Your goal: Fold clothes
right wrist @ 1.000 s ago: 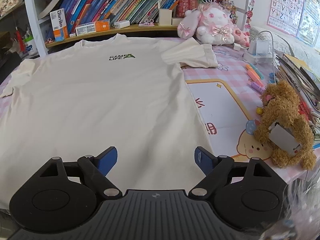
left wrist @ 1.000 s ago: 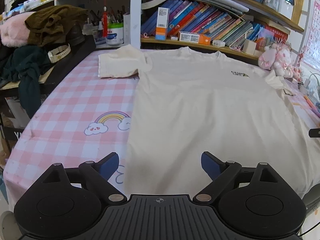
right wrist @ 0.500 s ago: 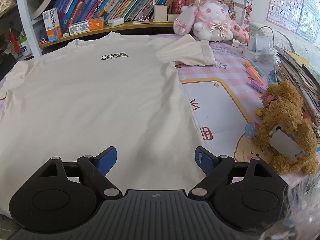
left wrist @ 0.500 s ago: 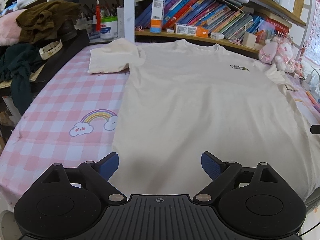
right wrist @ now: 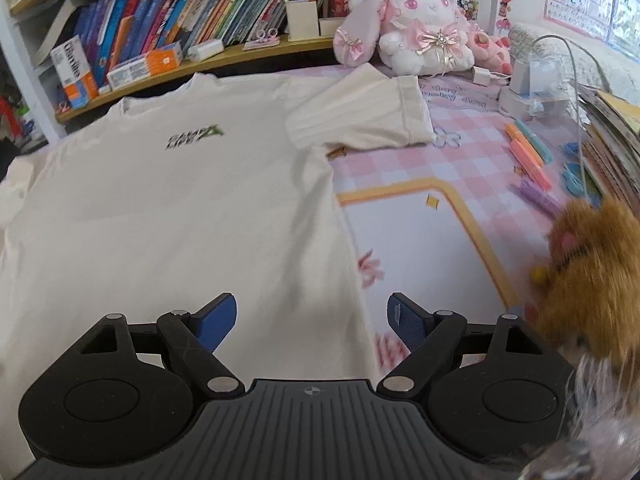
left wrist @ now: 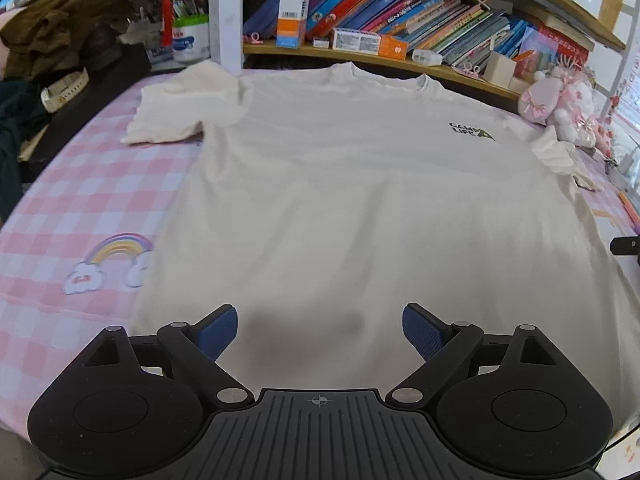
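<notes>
A cream T-shirt (left wrist: 340, 200) lies flat, front up, on a pink checked table cover (left wrist: 80, 184), collar toward the bookshelf, with a small dark chest logo (left wrist: 472, 132). My left gripper (left wrist: 318, 330) hovers open over the shirt's lower left part, nothing between its blue pads. In the right wrist view the same T-shirt (right wrist: 160, 220) fills the left side, its sleeve (right wrist: 360, 116) spread to the right. My right gripper (right wrist: 312, 322) stands open above the shirt's right side edge, with nothing held.
A bookshelf (left wrist: 400, 28) runs along the far edge. Dark clothes and a watch (left wrist: 60, 88) pile at the far left. A pink plush rabbit (right wrist: 416, 36), highlighter pens (right wrist: 528, 152), stacked books (right wrist: 612, 128) and a brown plush toy (right wrist: 592, 264) crowd the right side.
Both grippers have moved forward over the shirt toward the shelf; the collar and sleeves look nearer. The rainbow print has slid left in the left wrist view. Both grippers stay open.
</notes>
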